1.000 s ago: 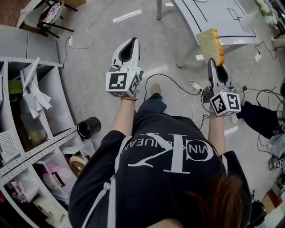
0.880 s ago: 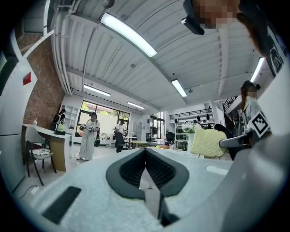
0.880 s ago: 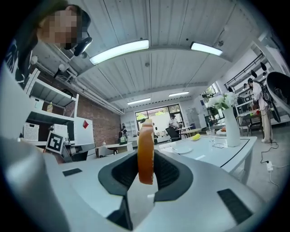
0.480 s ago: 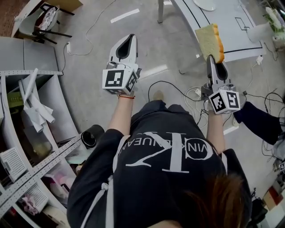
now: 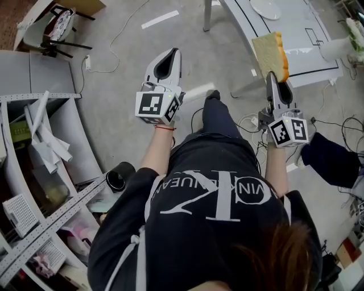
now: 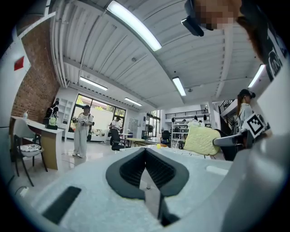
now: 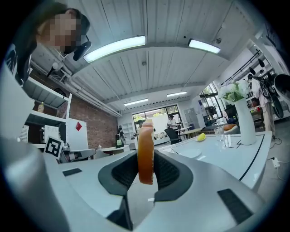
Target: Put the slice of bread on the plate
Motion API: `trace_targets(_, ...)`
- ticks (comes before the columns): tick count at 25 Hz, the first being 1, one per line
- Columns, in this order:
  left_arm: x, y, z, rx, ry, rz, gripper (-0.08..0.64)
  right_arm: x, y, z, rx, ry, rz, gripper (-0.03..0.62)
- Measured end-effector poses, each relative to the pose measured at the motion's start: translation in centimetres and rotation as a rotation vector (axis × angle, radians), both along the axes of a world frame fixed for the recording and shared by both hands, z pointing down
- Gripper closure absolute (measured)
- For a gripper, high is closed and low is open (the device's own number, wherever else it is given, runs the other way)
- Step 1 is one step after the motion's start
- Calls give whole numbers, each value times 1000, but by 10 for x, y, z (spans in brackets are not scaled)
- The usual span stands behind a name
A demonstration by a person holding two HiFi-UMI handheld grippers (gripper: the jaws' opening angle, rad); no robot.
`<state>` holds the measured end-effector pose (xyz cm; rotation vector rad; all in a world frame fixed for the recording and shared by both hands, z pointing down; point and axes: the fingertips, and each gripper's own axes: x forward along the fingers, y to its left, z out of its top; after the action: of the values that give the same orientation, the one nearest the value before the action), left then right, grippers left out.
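Note:
The slice of bread [image 5: 270,54], pale yellow with an orange-brown crust, stands on edge in my right gripper [image 5: 272,77], which is shut on its lower edge. In the right gripper view the bread [image 7: 145,154] shows edge-on between the pads. A white plate [image 5: 265,8] lies on the white table [image 5: 301,51] ahead of the bread; the plate [image 7: 186,153] also shows right of the jaws. My left gripper [image 5: 169,55] is held level at the left, shut and empty. From it the bread [image 6: 200,140] shows at the right.
Grey shelving [image 5: 40,148] with boxes and papers fills the left. A black cup [image 5: 118,176] sits by the shelf. Cables [image 5: 244,113] trail over the floor near the table leg [image 5: 207,14]. A white vase [image 7: 244,122] and a yellow fruit [image 7: 201,137] stand on the table.
Both grippers and the person have moved forward toward the white table, bread still gripped. The plate has come into view at the top edge.

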<state>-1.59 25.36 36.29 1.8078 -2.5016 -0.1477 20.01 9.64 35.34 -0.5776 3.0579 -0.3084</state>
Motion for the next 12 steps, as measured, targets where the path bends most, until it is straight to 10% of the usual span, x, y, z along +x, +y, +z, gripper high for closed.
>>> trace_targets(12,-71,-77,12,-26,-21,47,552,-77,-67,18,-39,-32,34,502)
